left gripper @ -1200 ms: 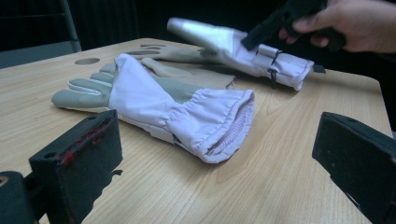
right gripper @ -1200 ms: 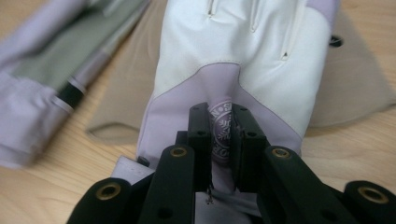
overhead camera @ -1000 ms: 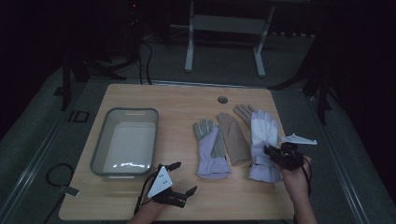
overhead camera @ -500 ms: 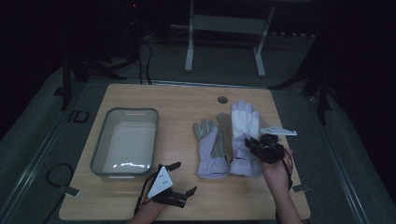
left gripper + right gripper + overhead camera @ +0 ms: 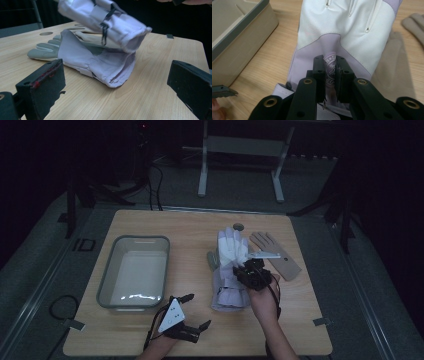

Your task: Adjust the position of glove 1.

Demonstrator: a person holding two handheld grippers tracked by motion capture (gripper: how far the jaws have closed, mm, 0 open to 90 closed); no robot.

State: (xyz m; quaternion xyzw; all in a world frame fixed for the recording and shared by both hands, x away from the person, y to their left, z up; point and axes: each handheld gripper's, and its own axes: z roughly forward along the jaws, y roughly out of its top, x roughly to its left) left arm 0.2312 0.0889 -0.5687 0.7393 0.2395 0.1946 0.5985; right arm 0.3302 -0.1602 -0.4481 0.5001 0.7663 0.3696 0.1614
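**Stacking the white glove over its mate**

Right tongs (image 5: 329, 75) pinch the white glove (image 5: 230, 251), held above the second glove (image 5: 82, 55) on the worktop (image 5: 165, 222). Left tongs (image 5: 117, 82) gape idle. Advice: line up cuffs, lower flat, then release.

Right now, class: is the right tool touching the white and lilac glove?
Touching. In the right gripper view, the right tool has its jaws pinched shut on the cuff fabric of the white and lilac glove.
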